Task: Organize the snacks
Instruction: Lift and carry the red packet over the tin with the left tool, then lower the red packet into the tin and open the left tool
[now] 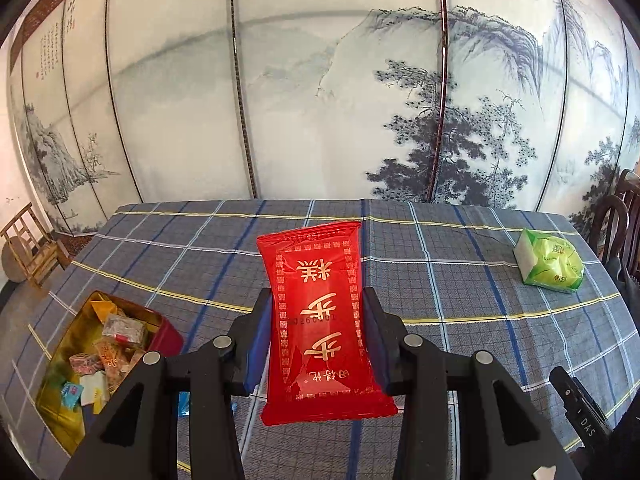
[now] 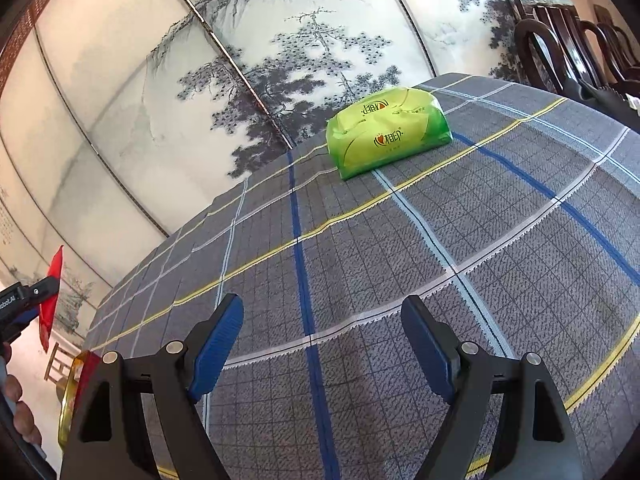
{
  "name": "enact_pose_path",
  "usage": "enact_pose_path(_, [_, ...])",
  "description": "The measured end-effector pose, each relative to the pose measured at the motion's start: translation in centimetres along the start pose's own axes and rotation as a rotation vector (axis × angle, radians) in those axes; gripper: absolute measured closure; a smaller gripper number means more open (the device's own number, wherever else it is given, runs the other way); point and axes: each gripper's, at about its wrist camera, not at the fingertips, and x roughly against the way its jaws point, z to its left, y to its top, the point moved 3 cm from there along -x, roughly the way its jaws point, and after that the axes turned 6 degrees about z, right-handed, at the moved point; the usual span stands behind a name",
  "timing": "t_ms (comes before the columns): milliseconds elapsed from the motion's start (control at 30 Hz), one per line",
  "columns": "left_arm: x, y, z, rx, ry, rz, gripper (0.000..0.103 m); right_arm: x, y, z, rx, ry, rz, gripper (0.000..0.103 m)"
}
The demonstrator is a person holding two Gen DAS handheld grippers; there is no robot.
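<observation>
Red snack packet (image 1: 320, 320) clamped upright in left gripper (image 1: 318, 300) (above table).

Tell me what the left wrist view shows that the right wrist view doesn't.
Only the left wrist view: the open tin's wrapped snacks and the red packet's gold-lettered face, clamped in the left tool.
Only the right wrist view: the right tool open above bare tablecloth, and the dark chairs seen clearly.
Both: the plaid tablecloth, green tissue pack, painted screen, and the red packet, edge-on from the right.
</observation>
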Motion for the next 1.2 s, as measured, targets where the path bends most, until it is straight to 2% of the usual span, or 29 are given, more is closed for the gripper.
enact_pose_path(400, [1.2,-0.8,4.2,0.054,0.01,0.016,0.064,-0.2,0.0,0.0,0.0,-0.008,0.009,0.022])
enact_pose_path(567, [2.0,-1.7,8.9,0.096,0.023,0.035,0.064,-0.2,0.0,0.0,0.001,-0.008,0.009,0.022])
enact_pose_path(767, [2.3,-3.3,17.0,0.151,0.045,0.104,0.064,-0.5,-0.2,0.1,0.01,-0.005,0.016,0.021])
enact_pose_path(900, [2.1,-5.1,21.4,0.136,0.046,0.158,0.064,-0.5,-0.2,0.2,0.009,-0.005,0.016,0.021])
enact_pose_path(1033, [2.1,-7.0,25.3,0.122,0.085,0.184,0.064,-0.5,-0.2,0.3,0.014,-0.005,0.021,0.021])
enact_pose_path(1200, [1.0,-8.2,28.3,0.126,0.103,0.21,0.064,-0.6,-0.2,0.4,0.019,-0.009,0.031,0.02])
